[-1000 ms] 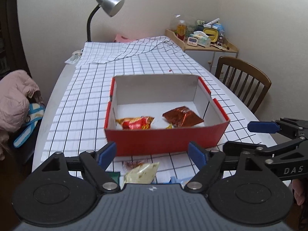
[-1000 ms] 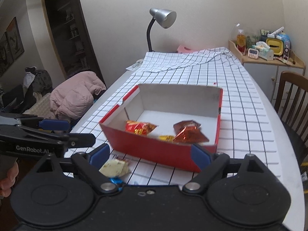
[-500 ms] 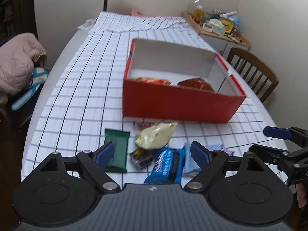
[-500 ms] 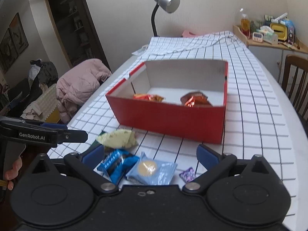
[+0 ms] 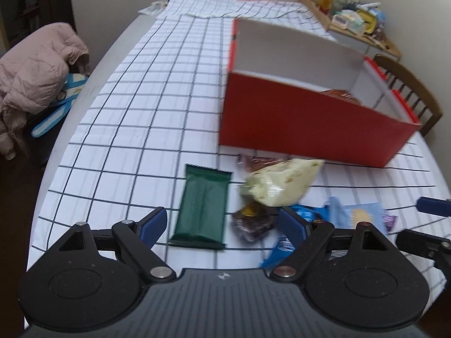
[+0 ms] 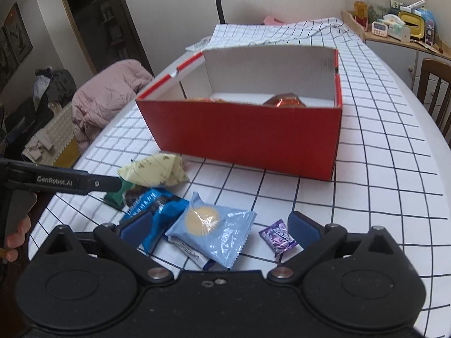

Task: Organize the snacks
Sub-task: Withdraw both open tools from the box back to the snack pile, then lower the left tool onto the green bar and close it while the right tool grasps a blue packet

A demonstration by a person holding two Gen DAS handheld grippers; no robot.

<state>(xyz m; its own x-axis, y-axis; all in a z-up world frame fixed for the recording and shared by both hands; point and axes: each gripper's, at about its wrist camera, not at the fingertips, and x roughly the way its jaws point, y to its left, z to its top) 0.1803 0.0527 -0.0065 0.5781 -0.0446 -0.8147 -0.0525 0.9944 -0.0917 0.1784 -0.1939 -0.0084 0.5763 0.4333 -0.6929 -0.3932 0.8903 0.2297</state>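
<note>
Your left wrist view low over the snack pile, slightly blurred, your right alongside it, both facing the red box (image 5: 307, 129) (image 6: 248, 132).

"GenRobot.AI" printed in pale letters along the black arm of the left tongs (image 6: 60, 181), seen from the right wrist view. Lettering on the small purple candy wrapper (image 6: 277, 237) and on the dark blue snack packet (image 6: 153, 207) too small and blurred to read. Digits on the small clock (image 6: 379, 27) on the shelf illegible.
</note>
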